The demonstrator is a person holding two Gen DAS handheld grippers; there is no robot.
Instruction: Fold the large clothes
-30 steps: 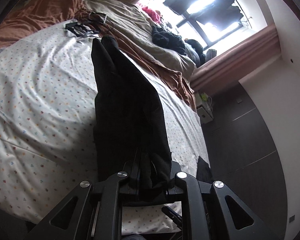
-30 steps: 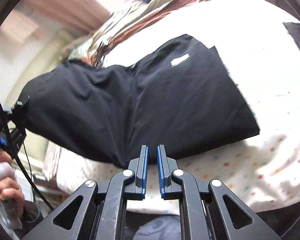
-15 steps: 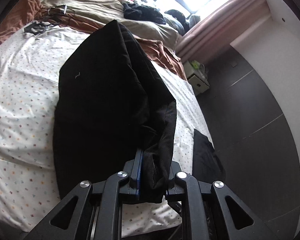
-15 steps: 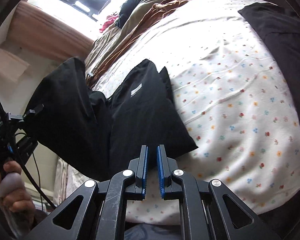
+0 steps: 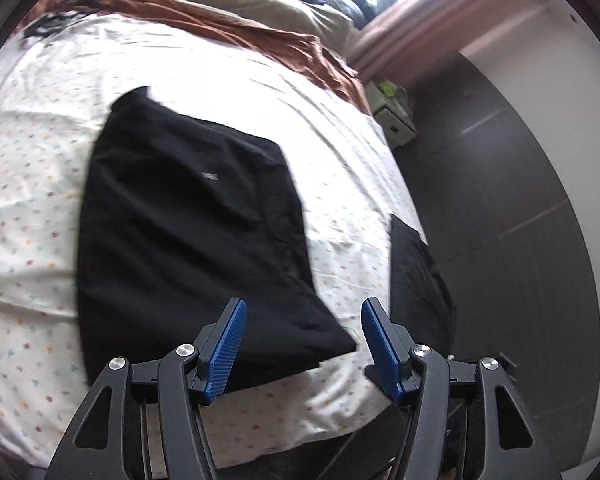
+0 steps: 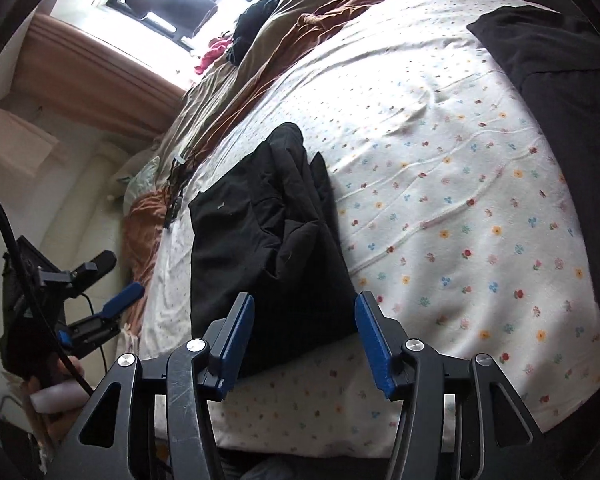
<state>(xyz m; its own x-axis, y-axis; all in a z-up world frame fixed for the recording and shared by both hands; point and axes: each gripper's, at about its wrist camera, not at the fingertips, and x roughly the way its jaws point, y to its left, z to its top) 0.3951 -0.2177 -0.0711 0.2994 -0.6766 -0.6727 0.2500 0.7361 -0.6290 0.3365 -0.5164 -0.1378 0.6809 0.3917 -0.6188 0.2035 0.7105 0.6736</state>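
Fold's down, both grippers let go
Left gripper (image 5: 300,344) and right gripper (image 6: 304,340) jaws released over the folded black garment (image 5: 188,232) on the bed (image 5: 32,184); probably tidy edges next

The bed (image 5: 340,168) wears a flowered white sheet — on it lie a folded black garment (image 5: 188,232), another dark garment (image 6: 560,64) and rumpled brown bedding (image 5: 236,28).

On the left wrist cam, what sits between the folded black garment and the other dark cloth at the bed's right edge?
Only bare flowered sheet lies between the folded black garment and the dark cloth, seen in the left wrist view.
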